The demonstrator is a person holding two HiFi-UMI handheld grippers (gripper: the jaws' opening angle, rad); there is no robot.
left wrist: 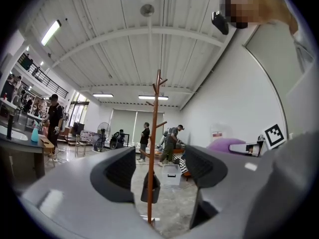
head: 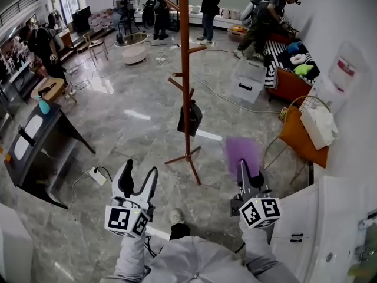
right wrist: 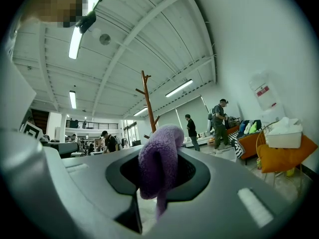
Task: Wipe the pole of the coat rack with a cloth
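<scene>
Judged approach step; no wiping begun. Noted nearest: right gripper [head: 248, 178] clamped on purple cloth [head: 241, 151], left gripper [head: 139, 179] spread and empty. Farther off, well apart: coat rack pole [head: 186, 81], upright. Calls next for closing in and pressing cloth to pole.

We count one coat rack [head: 185, 69], one dark bag [head: 191, 118] hanging on it, one purple cloth [head: 241, 151], two grippers, namely the left gripper [head: 140, 168] and the right gripper [head: 242, 165], one standing fan [head: 125, 2] at upper left, one white bin [head: 247, 80], and four other people [head: 209, 5] along the top.
</scene>
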